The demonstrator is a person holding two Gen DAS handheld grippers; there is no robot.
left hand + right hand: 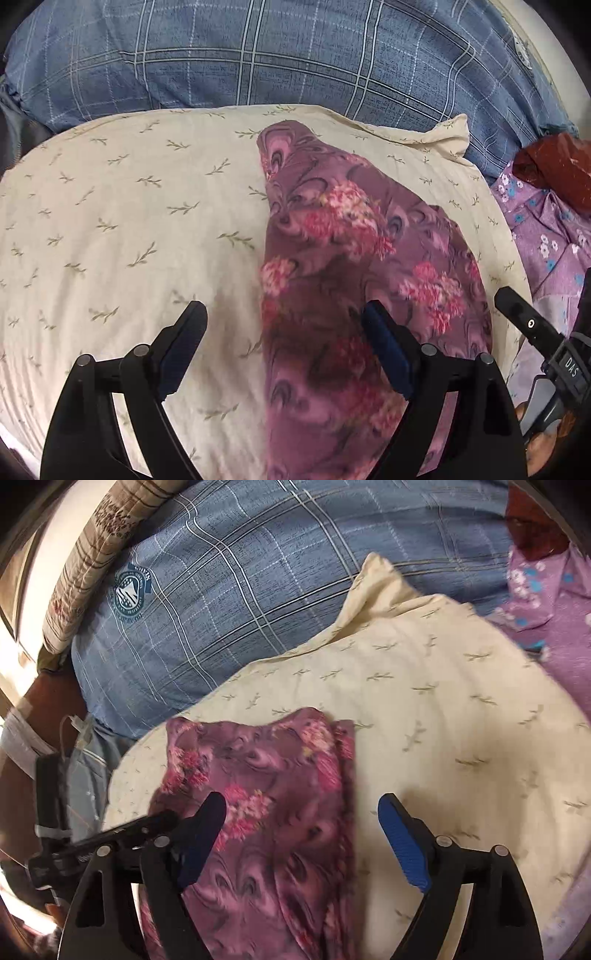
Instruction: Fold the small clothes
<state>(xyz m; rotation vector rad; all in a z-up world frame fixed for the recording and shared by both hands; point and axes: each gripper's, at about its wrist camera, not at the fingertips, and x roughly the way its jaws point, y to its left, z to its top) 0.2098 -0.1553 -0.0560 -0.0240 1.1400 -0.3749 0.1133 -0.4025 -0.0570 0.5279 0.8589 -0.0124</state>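
A purple garment with pink flower print (354, 258) lies folded into a long strip on a cream leaf-patterned pillow (129, 206). My left gripper (284, 314) hovers open above its near left edge, nothing between the fingers. In the right wrist view the same garment (266, 812) lies on the cream pillow (443, 720), and my right gripper (303, 808) stands open over its right edge, pads clear of the cloth. The right gripper's finger (524, 321) shows at the right edge of the left wrist view; the left gripper's finger (147, 823) shows at the left of the right wrist view.
A blue plaid pillow (295, 55) lies behind the cream one. Lilac cloth with small flowers (546, 236) and a dark red bag (557, 170) sit to the right. A brown quilted blanket (96, 546) runs along the far left in the right wrist view.
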